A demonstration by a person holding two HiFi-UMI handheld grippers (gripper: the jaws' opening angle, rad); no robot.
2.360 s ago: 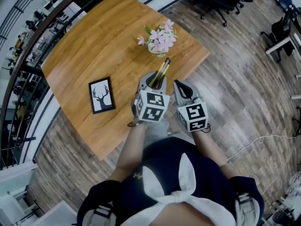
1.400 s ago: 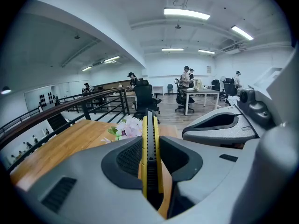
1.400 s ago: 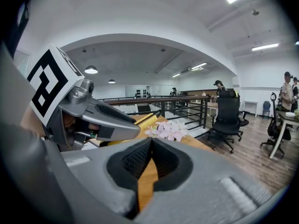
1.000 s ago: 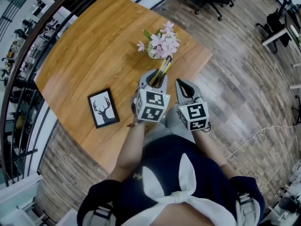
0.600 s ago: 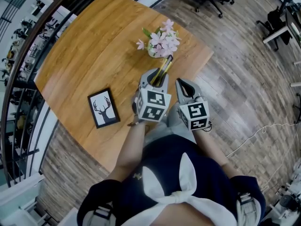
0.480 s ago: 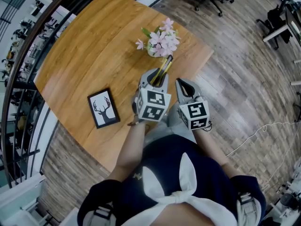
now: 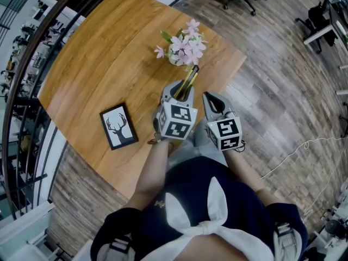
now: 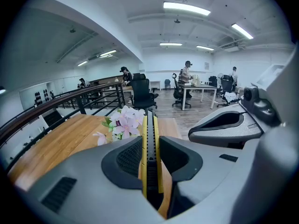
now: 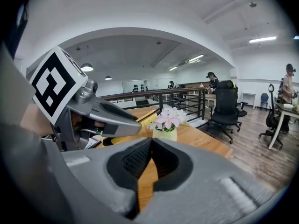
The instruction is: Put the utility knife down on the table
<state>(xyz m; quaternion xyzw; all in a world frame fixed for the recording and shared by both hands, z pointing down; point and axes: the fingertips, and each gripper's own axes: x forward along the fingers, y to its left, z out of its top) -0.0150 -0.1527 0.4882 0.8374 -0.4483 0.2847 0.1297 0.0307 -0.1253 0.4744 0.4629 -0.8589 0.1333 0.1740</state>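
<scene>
A yellow and black utility knife (image 7: 188, 79) is clamped edge-up between the pads of my left gripper (image 7: 180, 91), shut on it. The knife's tip points at the pink flowers (image 7: 182, 43). Gripper and knife hover over the near right part of the wooden table (image 7: 103, 58). In the left gripper view the knife (image 8: 150, 139) runs straight out between the grey jaws of my left gripper (image 8: 150, 155). My right gripper (image 7: 209, 99) sits just right of the left one, over the table's edge. In its own view my right gripper (image 9: 150, 146) is shut, its pads touching with nothing between them.
A small pot of pink flowers (image 9: 167, 120) stands near the table's far right corner. A framed deer picture (image 7: 118, 126) lies at the near left. Black railing (image 7: 22, 86) runs along the table's left side. Office chairs (image 8: 142, 90) and people at desks are beyond.
The left gripper with the knife has sunk slightly towards the table, its grip unchanged. The right gripper has kept still.
</scene>
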